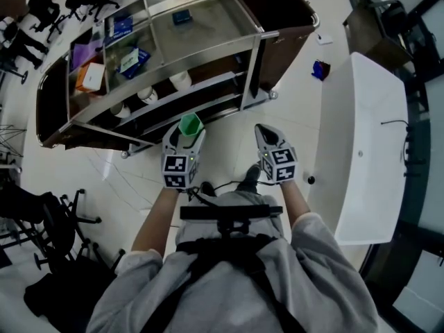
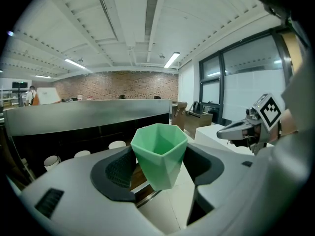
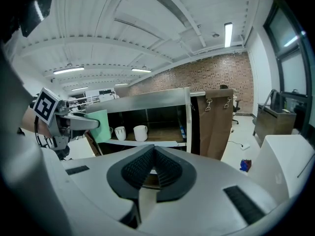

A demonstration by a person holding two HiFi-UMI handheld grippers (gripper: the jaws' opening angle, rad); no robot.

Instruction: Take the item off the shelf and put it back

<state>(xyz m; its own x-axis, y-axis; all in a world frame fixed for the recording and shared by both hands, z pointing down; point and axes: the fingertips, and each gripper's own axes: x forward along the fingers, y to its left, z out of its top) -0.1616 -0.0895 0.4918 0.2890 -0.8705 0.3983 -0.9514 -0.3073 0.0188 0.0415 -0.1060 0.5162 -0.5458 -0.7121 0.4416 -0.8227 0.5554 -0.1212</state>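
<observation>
I'm in a wide office hall with a pale floor, a strip-lit ceiling and a brick wall far ahead of both claws. Straight ahead of them stands a long steel shelf [image 1: 208,26], with white mugs [image 3: 140,132] on its lower tier. My left claw [image 1: 186,139] is clamped on a green cup [image 2: 160,154], held upright in the air short of the shelf, the pads pressing its walls from either side. My right claw [image 3: 153,173] is clenched on nothing, just to the right of the left one. The cup is mint green and faceted, wide at the open mouth and narrowing to the foot, matte and empty. I judge it to be light, stiff, thin-walled plastic. Its tapered faces could let it slide upward out of a squeeze, so I'd grip mid-body across two opposite facets with modest pressure.
</observation>
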